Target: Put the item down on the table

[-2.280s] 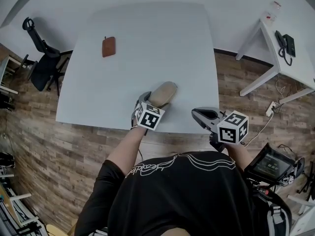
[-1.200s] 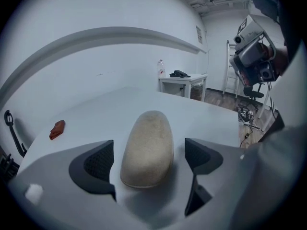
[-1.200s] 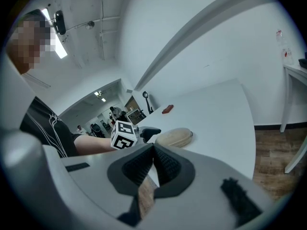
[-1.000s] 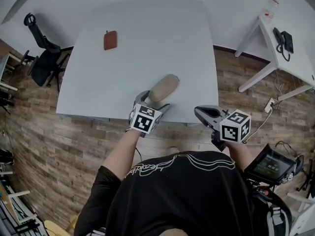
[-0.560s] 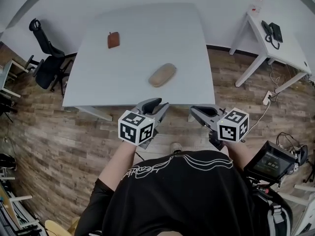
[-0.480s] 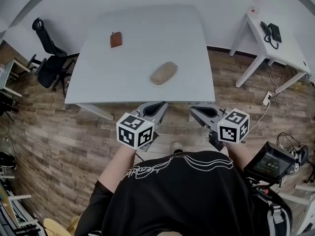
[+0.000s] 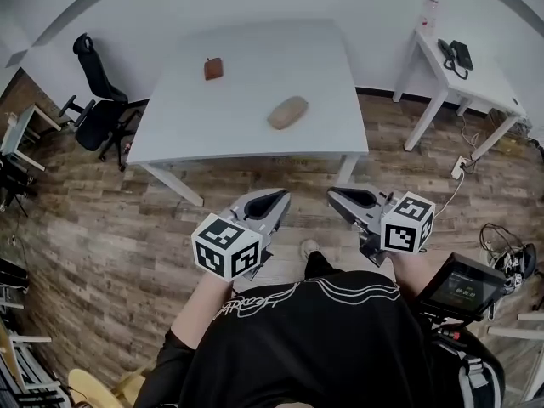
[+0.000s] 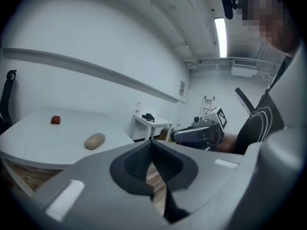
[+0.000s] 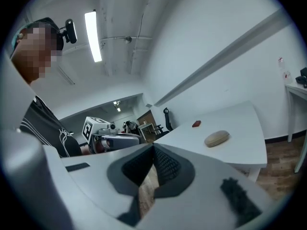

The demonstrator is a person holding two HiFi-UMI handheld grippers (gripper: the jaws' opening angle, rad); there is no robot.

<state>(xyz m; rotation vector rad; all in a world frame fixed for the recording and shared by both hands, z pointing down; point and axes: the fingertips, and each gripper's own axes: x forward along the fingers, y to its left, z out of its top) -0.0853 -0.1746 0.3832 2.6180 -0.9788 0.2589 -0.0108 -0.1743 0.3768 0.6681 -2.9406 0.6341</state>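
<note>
The tan oval item (image 7: 288, 113) lies on the white table (image 7: 255, 75), near its front right part, with nothing touching it. It also shows in the left gripper view (image 8: 94, 141) and in the right gripper view (image 9: 217, 138). My left gripper (image 7: 274, 198) is held well back from the table, over the wooden floor, shut and empty. My right gripper (image 7: 340, 195) is level with it on the right, shut with nothing between its jaws.
A small red-brown object (image 7: 213, 68) lies at the table's far left. A black office chair (image 7: 98, 109) stands left of the table. A white side table (image 7: 463, 79) with a black phone (image 7: 453, 53) is at the right.
The left gripper let go of the tan item, drew back from the table and closed. The person stepped back, so the table is farther away. The item stays on the table.
</note>
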